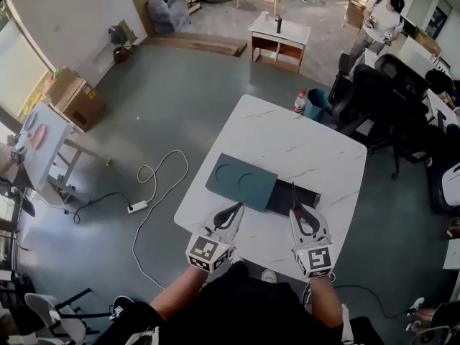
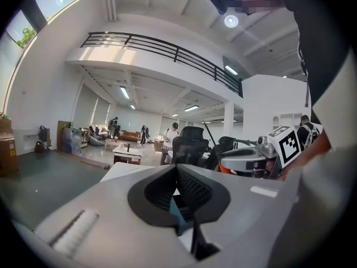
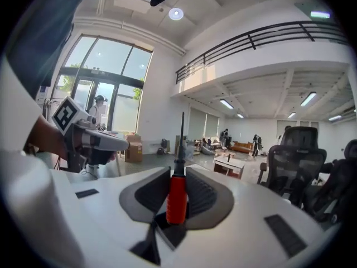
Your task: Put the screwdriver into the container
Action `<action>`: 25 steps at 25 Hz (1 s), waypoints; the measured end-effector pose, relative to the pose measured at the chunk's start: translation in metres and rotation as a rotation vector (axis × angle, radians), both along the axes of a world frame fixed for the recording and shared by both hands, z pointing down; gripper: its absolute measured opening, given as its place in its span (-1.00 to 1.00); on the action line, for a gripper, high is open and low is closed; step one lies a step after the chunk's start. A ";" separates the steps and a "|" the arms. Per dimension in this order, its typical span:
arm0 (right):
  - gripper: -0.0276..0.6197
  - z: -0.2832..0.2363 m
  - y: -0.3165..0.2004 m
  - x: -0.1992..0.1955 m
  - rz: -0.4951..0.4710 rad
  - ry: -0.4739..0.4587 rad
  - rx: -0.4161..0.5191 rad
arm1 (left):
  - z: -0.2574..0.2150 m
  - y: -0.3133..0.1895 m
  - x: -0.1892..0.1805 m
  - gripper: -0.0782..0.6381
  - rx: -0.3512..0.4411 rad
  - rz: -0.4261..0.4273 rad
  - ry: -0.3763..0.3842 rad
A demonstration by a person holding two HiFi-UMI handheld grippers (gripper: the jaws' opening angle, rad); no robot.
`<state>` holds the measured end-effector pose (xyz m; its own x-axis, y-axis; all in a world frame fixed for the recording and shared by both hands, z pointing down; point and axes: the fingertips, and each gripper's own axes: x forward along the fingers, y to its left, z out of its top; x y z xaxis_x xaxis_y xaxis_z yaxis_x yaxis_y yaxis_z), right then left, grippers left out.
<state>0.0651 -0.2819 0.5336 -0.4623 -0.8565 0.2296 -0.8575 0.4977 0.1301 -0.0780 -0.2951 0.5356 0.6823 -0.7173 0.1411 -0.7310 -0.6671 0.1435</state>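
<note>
Hand-held gripper (image 3: 177,175) holds screwdriver (image 3: 177,199) near container (image 1: 280,198).

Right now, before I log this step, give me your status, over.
Right claw shut on screwdriver. Left claw shut, empty. Green lid lies across container's left part; right part open.

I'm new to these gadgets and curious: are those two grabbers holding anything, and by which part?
The right gripper holds the screwdriver by its red handle, with the shaft sticking out ahead of the jaws. The left gripper holds nothing.
</note>
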 end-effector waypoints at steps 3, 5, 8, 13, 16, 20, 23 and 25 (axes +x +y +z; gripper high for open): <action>-0.65 0.011 0.000 0.008 0.038 0.044 -0.031 | 0.003 -0.006 0.006 -0.76 -0.005 0.047 0.005; -0.65 0.019 0.000 0.011 0.051 0.081 -0.047 | 0.005 -0.010 0.011 -0.76 -0.007 0.080 0.002; -0.65 0.031 0.002 0.014 0.039 0.155 -0.067 | 0.005 -0.015 0.017 -0.76 -0.006 0.106 -0.005; -0.65 0.053 0.001 0.024 -0.011 0.294 -0.087 | 0.002 -0.017 0.027 -0.76 -0.010 0.098 0.007; -0.65 0.067 -0.006 0.035 -0.045 0.401 -0.093 | 0.004 -0.020 0.029 -0.76 -0.010 0.086 0.002; -0.65 0.089 -0.010 0.045 -0.112 0.523 -0.131 | 0.006 -0.024 0.028 -0.76 -0.009 0.061 -0.006; -0.65 0.113 -0.015 0.052 -0.168 0.582 -0.206 | 0.006 -0.028 0.028 -0.76 -0.009 0.040 -0.001; -0.65 0.130 -0.017 0.055 -0.213 0.623 -0.262 | 0.007 -0.030 0.027 -0.76 -0.012 0.023 0.004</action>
